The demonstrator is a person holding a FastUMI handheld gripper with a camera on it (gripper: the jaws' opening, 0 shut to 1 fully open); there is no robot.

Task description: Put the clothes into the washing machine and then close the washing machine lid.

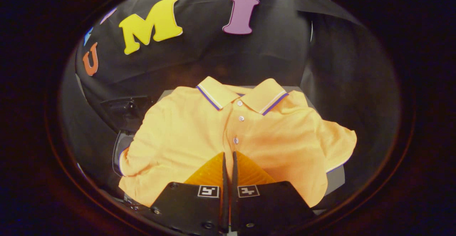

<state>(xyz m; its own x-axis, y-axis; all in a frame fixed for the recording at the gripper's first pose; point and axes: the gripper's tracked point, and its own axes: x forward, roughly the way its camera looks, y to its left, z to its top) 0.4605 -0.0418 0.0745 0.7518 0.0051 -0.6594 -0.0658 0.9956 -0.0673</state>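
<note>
An orange polo shirt [192,136] with a white-and-purple striped collar lies spread flat, collar away from me, buttons up the middle. It covers most of a grey flat surface [335,182] whose corners show behind the collar and beside the right sleeve. My gripper [229,154] hovers over the lower part of the shirt's button placket. Its two fingers stand pressed together with only a thin slit between them, and I see no fabric pinched there. The shirt's hem is hidden behind the gripper body.
A dark boxy object [125,112] sits just left of the shirt's shoulder. A curved dark rim [117,154] shows under the left sleeve. Black cloth walls close in behind and to the right.
</note>
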